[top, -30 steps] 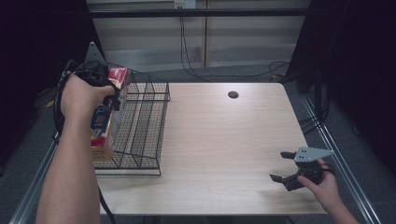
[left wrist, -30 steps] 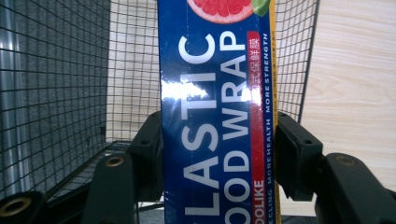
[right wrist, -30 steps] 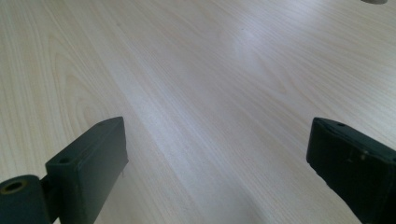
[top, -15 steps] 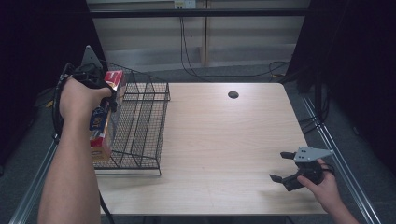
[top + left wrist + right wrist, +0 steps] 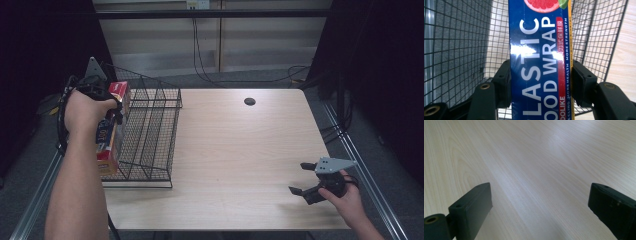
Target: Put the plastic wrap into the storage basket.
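One wire basket (image 5: 150,135), plastic wrap box (image 5: 540,62) inside

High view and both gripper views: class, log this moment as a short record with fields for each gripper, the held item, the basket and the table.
left gripper: shut on the plastic wrap box
plastic wrap box: blue, long, held over the wire basket
wire basket: black mesh, at the table's left edge
right gripper: open, holding nothing, low over the wood
table: light wood, dark round hole near its far edge

Left of frame: left gripper (image 5: 107,107) clamps a long box (image 5: 111,131) beside a wire basket (image 5: 150,135) — lower right, right gripper (image 5: 304,180) spread over the table (image 5: 235,150).
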A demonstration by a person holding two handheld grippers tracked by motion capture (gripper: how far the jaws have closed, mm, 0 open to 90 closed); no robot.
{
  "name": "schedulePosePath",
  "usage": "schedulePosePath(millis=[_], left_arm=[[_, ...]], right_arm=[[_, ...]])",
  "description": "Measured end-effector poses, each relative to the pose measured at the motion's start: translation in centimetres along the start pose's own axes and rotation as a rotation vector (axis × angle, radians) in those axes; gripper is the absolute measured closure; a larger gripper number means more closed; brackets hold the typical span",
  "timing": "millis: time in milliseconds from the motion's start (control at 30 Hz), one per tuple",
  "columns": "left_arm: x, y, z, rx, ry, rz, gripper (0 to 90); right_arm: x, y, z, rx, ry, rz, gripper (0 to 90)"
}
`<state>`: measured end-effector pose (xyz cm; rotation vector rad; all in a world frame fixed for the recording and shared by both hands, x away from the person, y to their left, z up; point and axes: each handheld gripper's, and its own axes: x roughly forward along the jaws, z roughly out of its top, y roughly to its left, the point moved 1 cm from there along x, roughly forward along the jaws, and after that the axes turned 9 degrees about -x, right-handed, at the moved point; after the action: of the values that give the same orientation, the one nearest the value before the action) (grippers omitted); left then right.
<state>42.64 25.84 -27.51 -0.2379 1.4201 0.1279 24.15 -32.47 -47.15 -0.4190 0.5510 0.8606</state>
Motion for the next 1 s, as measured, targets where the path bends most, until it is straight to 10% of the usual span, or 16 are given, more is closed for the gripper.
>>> schedulePosePath(millis=[1000], left_arm=[[1.1, 1.4, 0.6, -0.031, 0.022, -0.013, 43.2]], right_arm=[[0.4, 0.2, 0.0, -0.011, 0.011, 0.012, 4.7]])
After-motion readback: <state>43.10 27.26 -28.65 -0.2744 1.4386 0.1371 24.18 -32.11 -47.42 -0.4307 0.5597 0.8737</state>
